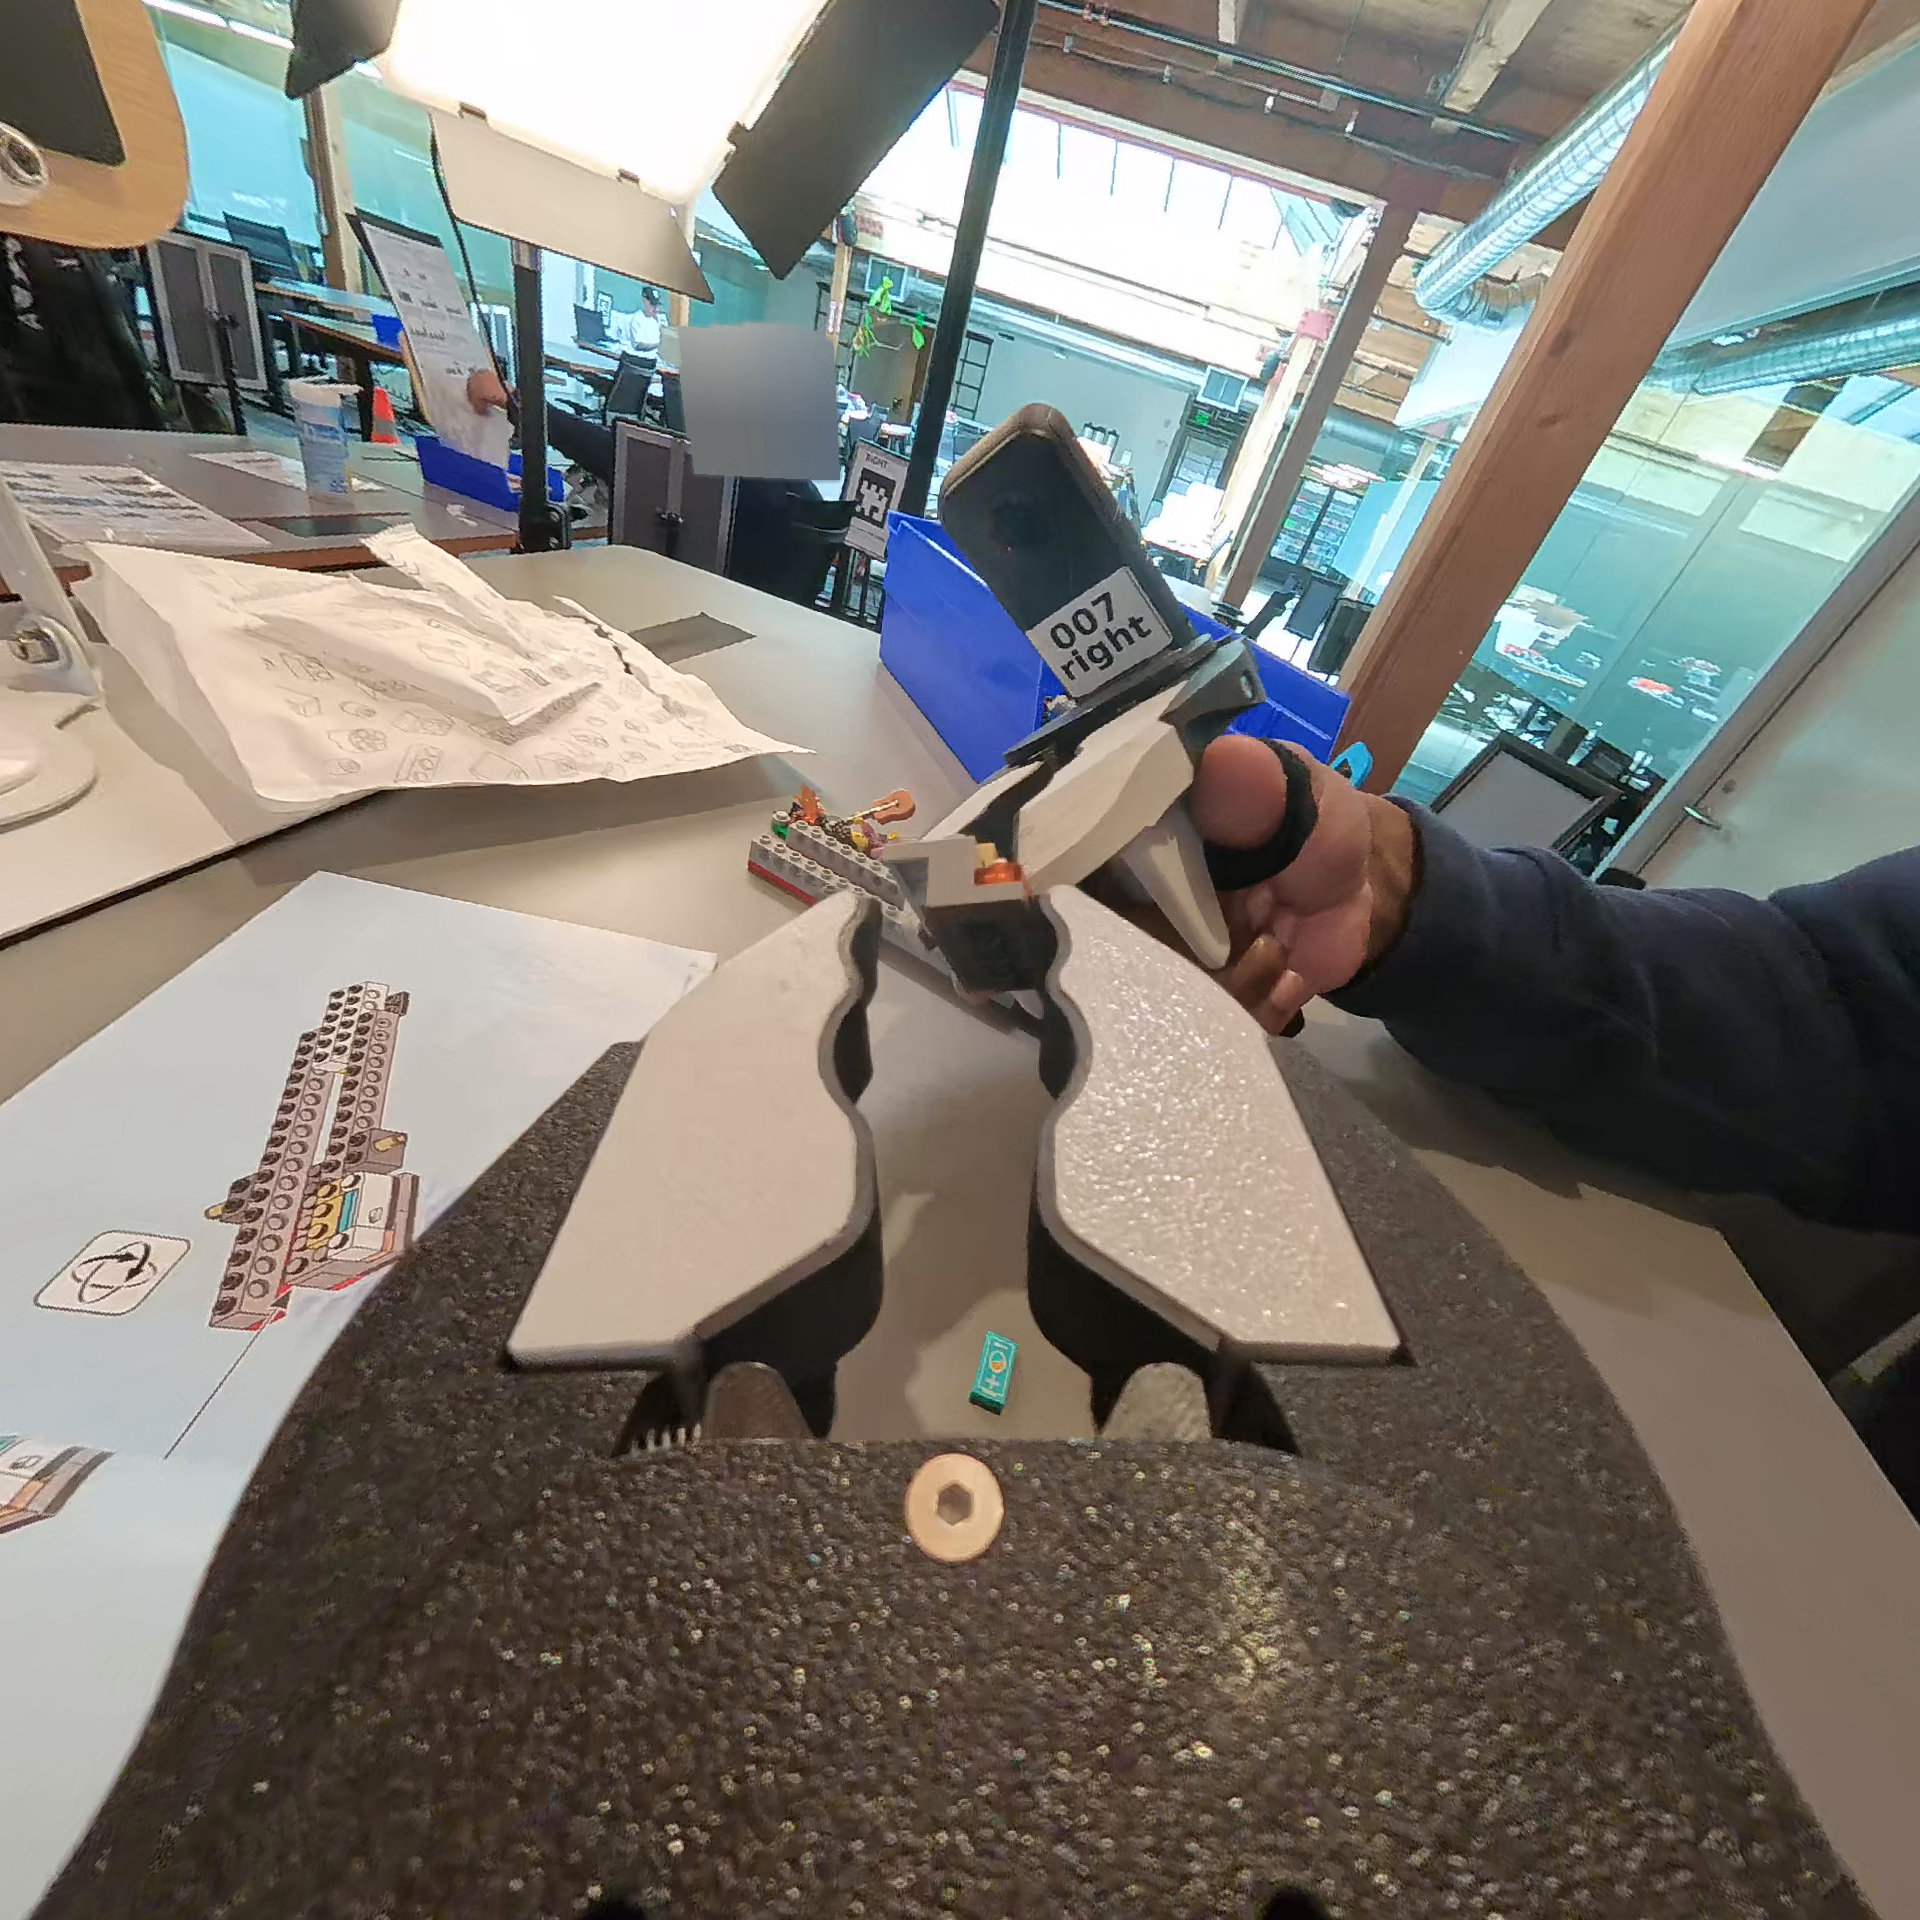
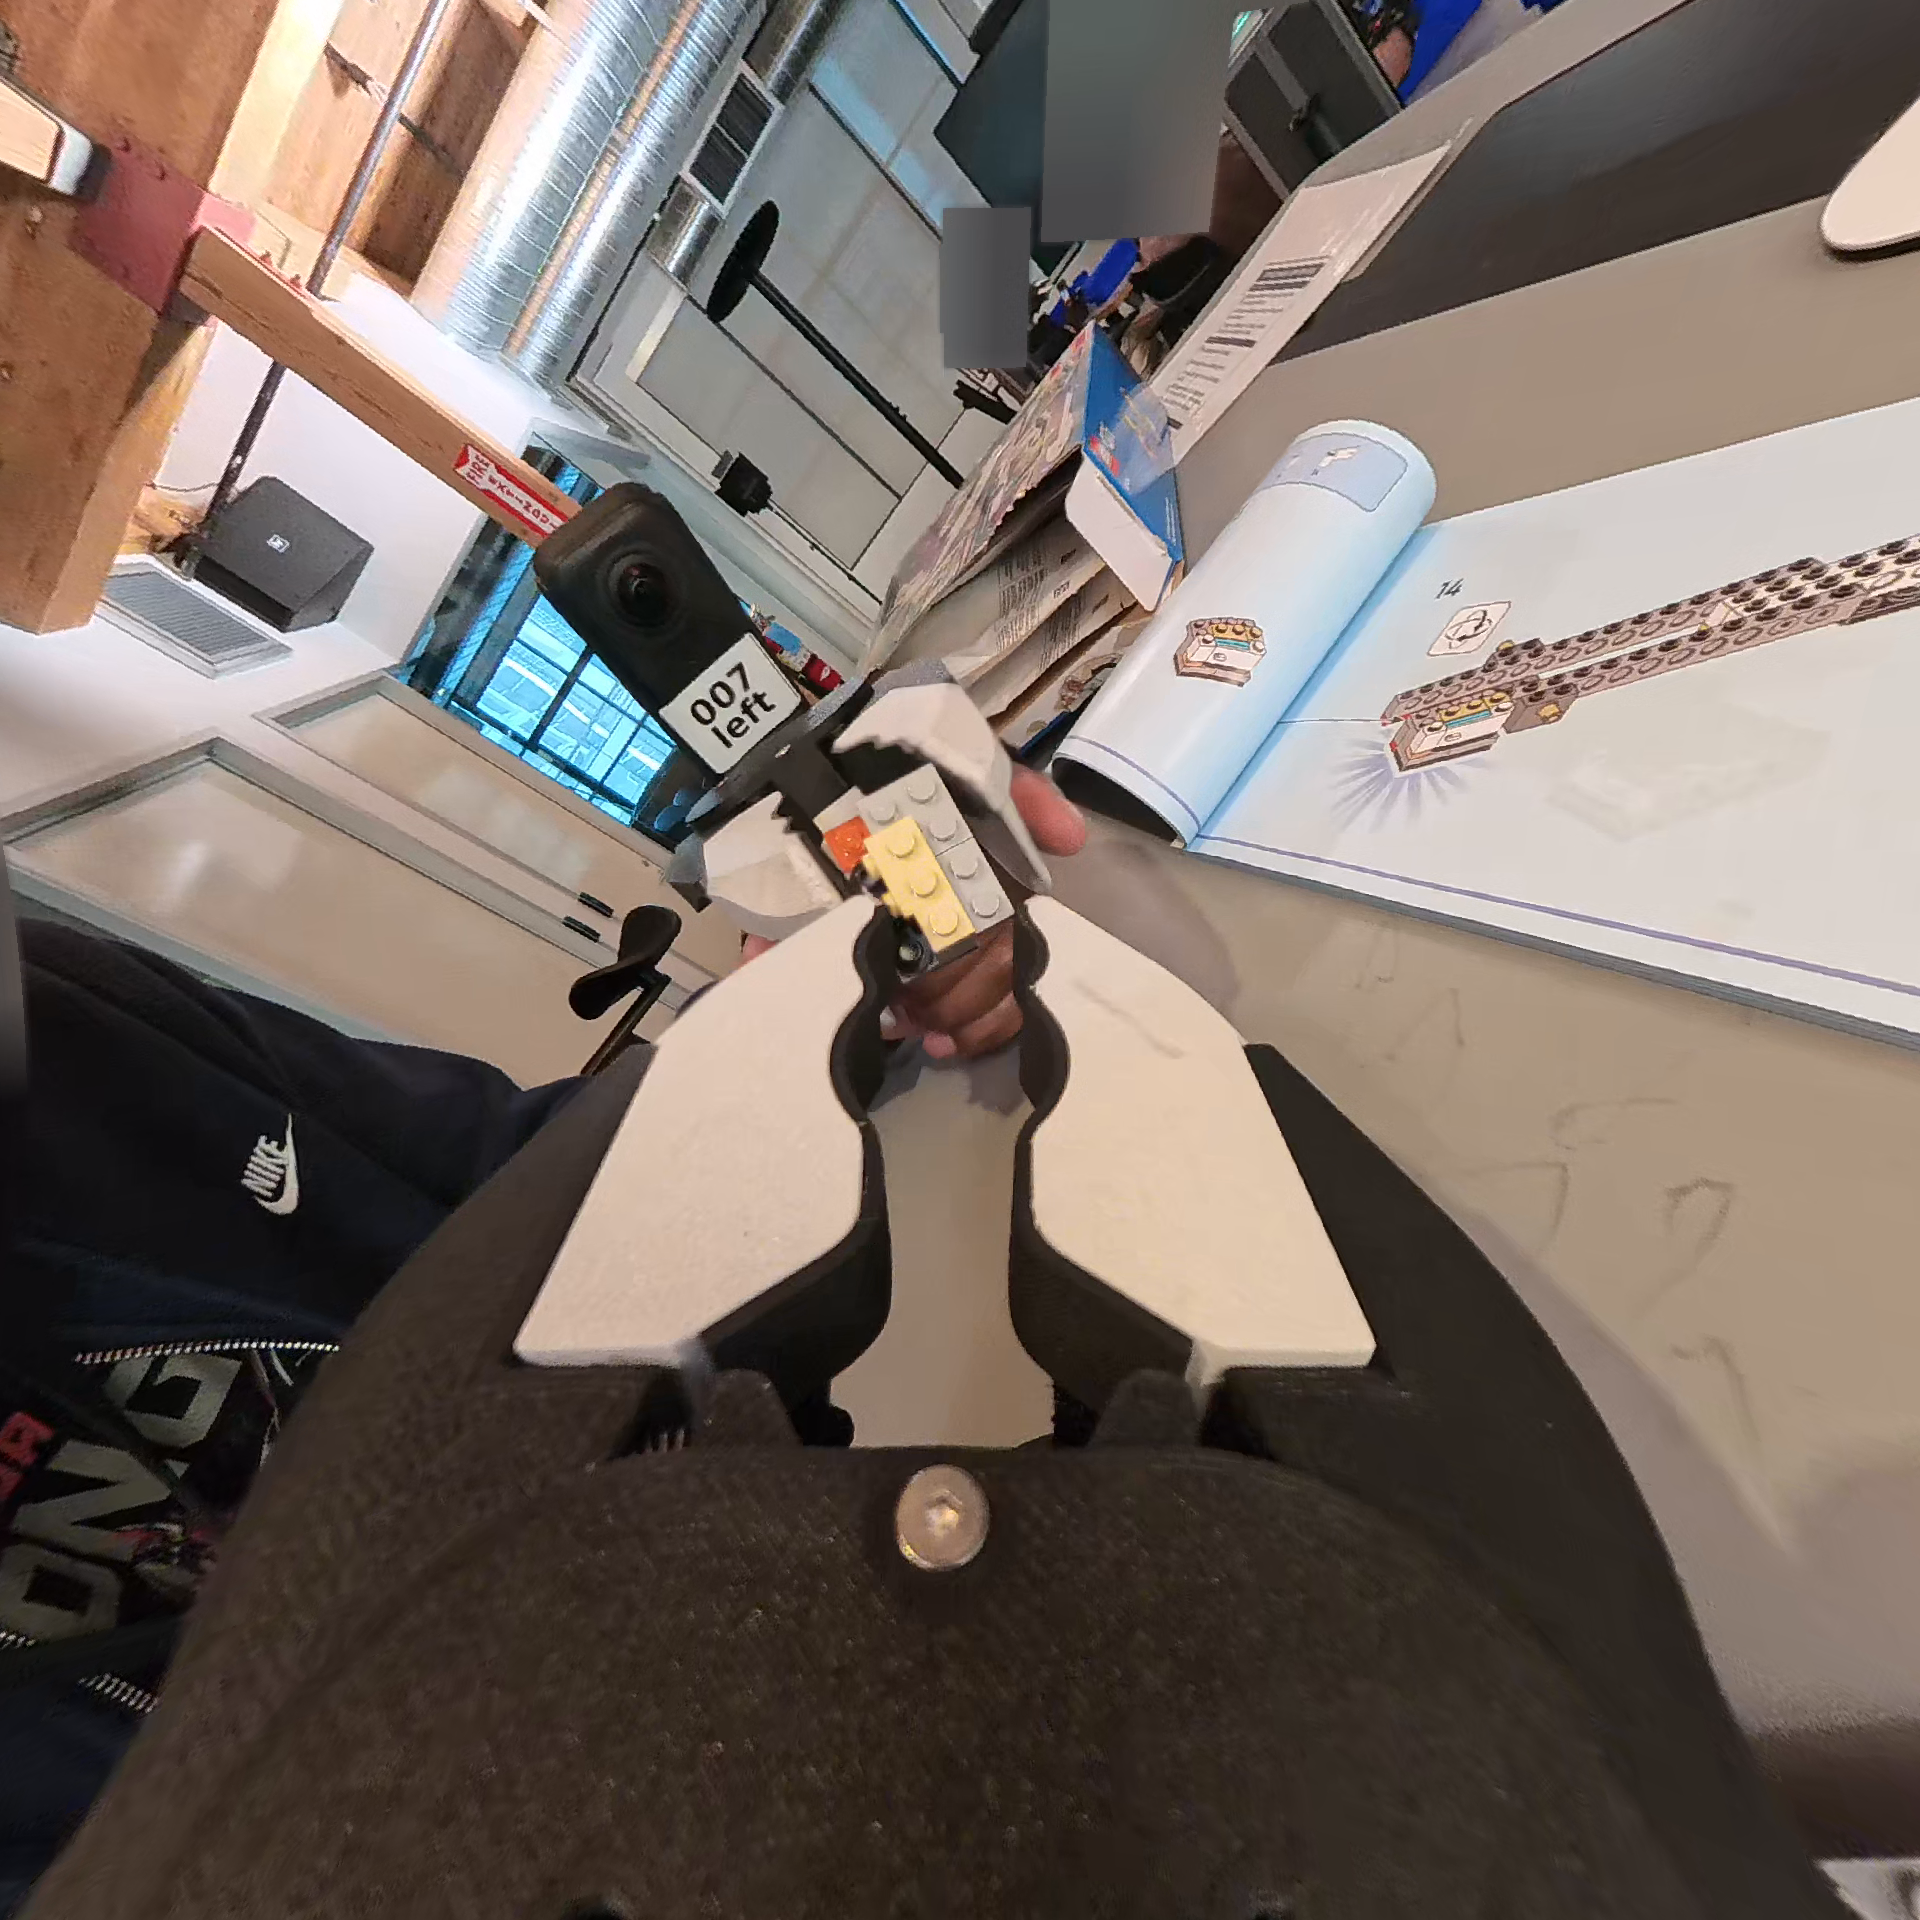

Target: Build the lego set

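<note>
Both grippers meet on one small brick assembly (image 2: 930, 878) held up above the grey table (image 1: 935, 1122): grey bricks w/ a pale yellow plate on top, an orange piece at one side, black underside. Right gripper (image 2: 940, 935) is clamped on it, pads against both sides. Left gripper (image 1: 961, 925) has its right pad on the black base; left pad shows a gap, so it reads as loose, not gripping. A long grey studded build (image 1: 821, 868) lies behind on the table, open instruction booklet (image 1: 343, 1091) to the left, small teal tile (image 1: 994, 1371) under the left gripper, blue bin (image 1: 945, 644) farther back
</note>
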`<state>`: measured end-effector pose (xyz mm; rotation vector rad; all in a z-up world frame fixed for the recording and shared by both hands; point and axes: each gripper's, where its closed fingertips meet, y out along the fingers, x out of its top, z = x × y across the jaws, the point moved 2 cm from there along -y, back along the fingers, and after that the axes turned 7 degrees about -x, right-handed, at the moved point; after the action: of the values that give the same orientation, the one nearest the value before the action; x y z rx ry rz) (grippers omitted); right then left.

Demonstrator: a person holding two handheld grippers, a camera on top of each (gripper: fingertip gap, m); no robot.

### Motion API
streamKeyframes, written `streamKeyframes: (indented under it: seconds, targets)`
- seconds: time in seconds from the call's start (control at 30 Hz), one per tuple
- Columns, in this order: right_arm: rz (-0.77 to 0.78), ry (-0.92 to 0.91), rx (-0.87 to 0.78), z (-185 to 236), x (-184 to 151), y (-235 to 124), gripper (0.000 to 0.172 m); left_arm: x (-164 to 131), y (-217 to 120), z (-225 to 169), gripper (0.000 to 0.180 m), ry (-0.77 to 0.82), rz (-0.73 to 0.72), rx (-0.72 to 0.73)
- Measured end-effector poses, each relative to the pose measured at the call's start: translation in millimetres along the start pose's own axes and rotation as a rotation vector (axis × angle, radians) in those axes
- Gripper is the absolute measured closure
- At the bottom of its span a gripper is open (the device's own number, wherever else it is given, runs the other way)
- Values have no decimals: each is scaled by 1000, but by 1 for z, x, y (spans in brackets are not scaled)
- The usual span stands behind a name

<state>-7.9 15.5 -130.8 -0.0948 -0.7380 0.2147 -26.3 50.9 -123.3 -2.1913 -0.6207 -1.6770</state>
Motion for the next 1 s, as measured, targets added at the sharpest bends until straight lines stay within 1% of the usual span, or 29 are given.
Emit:
streamKeyframes:
  seconds: [0.03, 0.07, 0.27, 0.3, 0.4, 0.43, 0.53, 0.63, 0.7, 0.77, 0.83, 0.93, 1.0]
  targets:
    - [1, -2, -3, 0, 0, 1, 150, 0, 0, -2, 159, 0, -1, -17]
    - [1, -4, -3, 0, -1, 1, 150, 0, 0, -3, 161, 0, -1, -23]
    - [5, -66, -37, 0, -1, 0, 150, -1, -1, -2, 163, -54, -2, -44]
    - [12, -93, -55, -1, -1, 0, 148, 0, -1, -2, 163, -58, -9, -40]
    - [42, -194, -120, -1, -2, -2, 137, 4, -5, 3, 163, -61, -44, -11]
    - [54, -232, -146, -2, -3, -3, 137, 6, -7, 5, 163, -62, -59, 2]
    - [158, -411, -257, -6, -15, -2, 139, 12, -12, 10, 163, -63, -97, 41]
    - [361, -649, -403, -19, -43, 6, 139, 12, -14, 13, 163, -79, -100, 56]
    - [465, -758, -440, -23, -62, 16, 139, 8, -13, 15, 163, -105, -87, 59]
    - [532, -806, -432, -23, -77, 24, 139, 5, -11, 16, 163, -135, -69, 55]
    - [563, -827, -425, -23, -85, 29, 139, 3, -10, 17, 163, -149, -61, 57]
    - [580, -859, -470, -29, -87, 31, 144, 3, -9, 17, 163, -156, -66, 54]
    - [575, -860, -467, -29, -88, 33, 149, 3, -9, 17, 163, -165, -66, 55]
